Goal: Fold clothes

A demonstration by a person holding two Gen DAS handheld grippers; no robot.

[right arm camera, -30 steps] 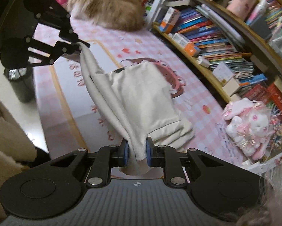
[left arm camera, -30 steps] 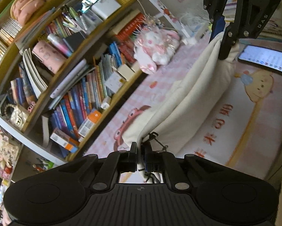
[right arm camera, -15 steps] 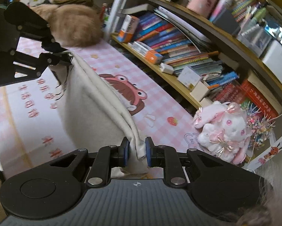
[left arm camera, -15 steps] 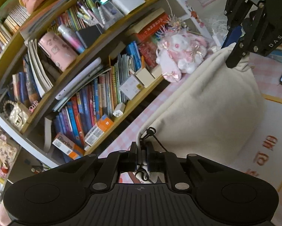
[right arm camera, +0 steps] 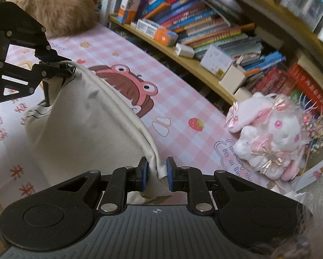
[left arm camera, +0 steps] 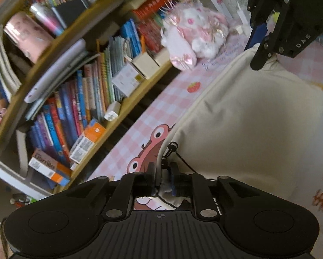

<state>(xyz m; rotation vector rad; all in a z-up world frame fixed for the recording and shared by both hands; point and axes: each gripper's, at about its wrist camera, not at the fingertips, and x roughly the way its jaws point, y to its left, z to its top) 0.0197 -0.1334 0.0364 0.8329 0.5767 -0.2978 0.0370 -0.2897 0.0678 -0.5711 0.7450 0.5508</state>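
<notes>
In your left wrist view, your left gripper point(left arm camera: 163, 178) fills the bottom of the frame, its jaws opening with a corner of the cream garment point(left arm camera: 247, 116) and its black drawstring point(left arm camera: 172, 149) between them; whether the pads press the cloth you cannot tell from here. The garment spreads across the centre and right, lying on a pink checked mat point(left arm camera: 152, 112) printed with a cartoon frog. At upper right, your right gripper point(left arm camera: 261, 49) pinches the garment's far corner. A curved bookshelf point(left arm camera: 79, 82) packed with books runs down the left, and a pink plush rabbit point(left arm camera: 193, 32) sits at top centre. In your right wrist view, your right gripper point(right arm camera: 156, 173) at bottom centre is clamped on a bunched fold of the cream garment point(right arm camera: 85, 125), whose edge runs up and left to your left gripper point(right arm camera: 69, 70) at middle left. The mat point(right arm camera: 183, 116) lies behind, the bookshelf point(right arm camera: 204, 43) crosses the top right, the plush rabbit point(right arm camera: 269, 133) rests at right, and something tan and furry point(right arm camera: 62, 10) sits at top left.
</notes>
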